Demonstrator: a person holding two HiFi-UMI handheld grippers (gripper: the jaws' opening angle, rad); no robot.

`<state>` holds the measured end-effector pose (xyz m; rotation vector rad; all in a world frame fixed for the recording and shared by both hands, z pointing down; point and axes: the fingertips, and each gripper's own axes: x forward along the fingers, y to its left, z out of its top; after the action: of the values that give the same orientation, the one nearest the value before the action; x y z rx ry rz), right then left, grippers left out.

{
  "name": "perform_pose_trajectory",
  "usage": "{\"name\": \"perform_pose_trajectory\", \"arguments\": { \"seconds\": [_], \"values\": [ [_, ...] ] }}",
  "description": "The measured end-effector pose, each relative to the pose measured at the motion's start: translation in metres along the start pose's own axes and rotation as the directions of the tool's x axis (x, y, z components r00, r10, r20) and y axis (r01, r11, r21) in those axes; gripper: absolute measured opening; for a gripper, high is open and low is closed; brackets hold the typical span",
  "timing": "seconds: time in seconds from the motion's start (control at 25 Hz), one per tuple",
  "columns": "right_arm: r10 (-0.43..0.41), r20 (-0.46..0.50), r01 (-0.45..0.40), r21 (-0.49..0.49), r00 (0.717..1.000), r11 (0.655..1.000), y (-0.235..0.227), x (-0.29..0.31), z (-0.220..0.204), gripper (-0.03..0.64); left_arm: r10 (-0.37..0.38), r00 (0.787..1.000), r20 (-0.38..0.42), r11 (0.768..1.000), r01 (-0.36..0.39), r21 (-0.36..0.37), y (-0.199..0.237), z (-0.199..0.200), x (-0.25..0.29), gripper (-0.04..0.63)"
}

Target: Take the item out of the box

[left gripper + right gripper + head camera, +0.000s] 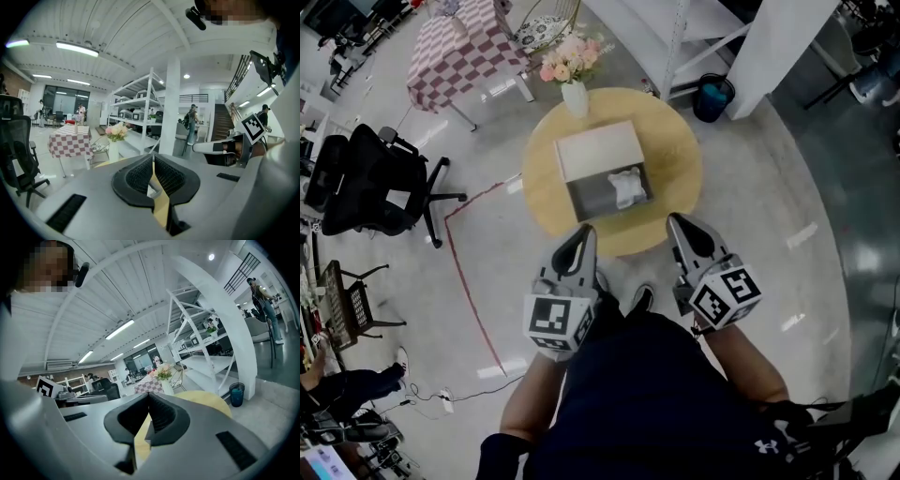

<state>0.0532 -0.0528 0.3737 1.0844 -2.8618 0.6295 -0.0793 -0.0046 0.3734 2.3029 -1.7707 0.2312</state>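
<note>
1. Black mesh office chair on a five-star base (370,178): at 9 o'clock from the table, well apart from it, on the grey polished floor.
2. Table with a red-and-white checked cloth (455,52): at 10 o'clock, far side of the floor.
3. Thin red line on the floor (469,272): runs from 9 o'clock of the table down toward 7 o'clock.
4. Left gripper (584,234), grey body with a marker cube: held at 7 o'clock of the table, tips just over the table's near edge. In the left gripper view (153,157) the two black ribbed jaws meet at the tips, with nothing held between them.
5. Round light-wood table (675,159): centre of the head view.
6. White vase with pink and cream flowers (574,94): upright at 11 o'clock on the table top, near the rim.
7. Open cardboard box (600,150): at the table's middle, pale lid flap folded back toward 12 o'clock, grey open interior toward 6 o'clock.
8. Crumpled white item (626,186): lies inside the box, at the 3 o'clock side of the open interior, touched by neither gripper.
9. Right gripper (677,223), same build: held at 5 o'clock of the table, tips over the near edge. In the right gripper view (149,397) its jaws are pressed together and empty.
10. Dark blue round bin (713,97): on the floor at 1 o'clock, beside a white shelf frame.
</note>
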Motion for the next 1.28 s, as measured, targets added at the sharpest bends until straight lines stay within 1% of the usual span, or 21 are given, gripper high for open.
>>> {"name": "perform_pose_trajectory", "arguments": {
  "seconds": [0.2, 0.4, 0.6, 0.88, 0.96, 1.0, 1.12, 1.2, 1.28],
  "values": [
    [-0.044, 0.001, 0.044, 0.020, 0.999, 0.999, -0.005, 0.025, 0.000, 0.012, -0.032, 0.999, -0.031, 0.999, 0.032, 0.001, 0.027, -0.007, 0.019, 0.028],
    [-0.111, 0.012, 0.111, 0.023, 0.994, 0.994, -0.017, 0.045, 0.005, 0.012, -0.101, 0.994, -0.049, 0.995, 0.102, 0.011, 0.040, -0.007, 0.050, 0.028],
    [-0.172, 0.005, 0.171, 0.032, 0.985, 0.985, -0.025, 0.065, 0.005, 0.011, -0.188, 0.975, -0.117, 0.982, 0.188, -0.005, 0.049, -0.029, 0.077, 0.028],
    [-0.252, 0.004, 0.252, 0.043, 0.968, 0.967, -0.034, 0.085, 0.003, 0.012, -0.258, 0.952, -0.165, 0.966, 0.256, -0.034, 0.071, -0.046, 0.106, 0.028],
    [-0.273, 0.005, 0.273, 0.047, 0.962, 0.961, -0.037, 0.088, 0.001, 0.011, -0.295, 0.935, -0.196, 0.955, 0.291, -0.049, 0.074, -0.055, 0.115, 0.028],
    [-0.284, 0.006, 0.283, 0.050, 0.959, 0.958, -0.038, 0.088, 0.000, 0.012, -0.320, 0.922, -0.219, 0.947, 0.315, -0.057, 0.075, -0.061, 0.120, 0.029],
    [-0.313, 0.001, 0.312, 0.064, 0.950, 0.948, -0.046, 0.085, -0.006, 0.012, -0.380, 0.873, -0.308, 0.923, 0.378, -0.067, 0.073, -0.083, 0.133, 0.029],
    [-0.324, -0.016, 0.324, 0.076, 0.946, 0.943, -0.053, 0.083, -0.013, 0.012, -0.401, 0.842, -0.361, 0.911, 0.406, -0.066, 0.071, -0.098, 0.141, 0.029],
    [-0.318, -0.028, 0.320, 0.089, 0.948, 0.943, -0.058, 0.084, -0.017, 0.012, -0.416, 0.817, -0.400, 0.902, 0.425, -0.071, 0.068, -0.108, 0.150, 0.031]
  ]
}}
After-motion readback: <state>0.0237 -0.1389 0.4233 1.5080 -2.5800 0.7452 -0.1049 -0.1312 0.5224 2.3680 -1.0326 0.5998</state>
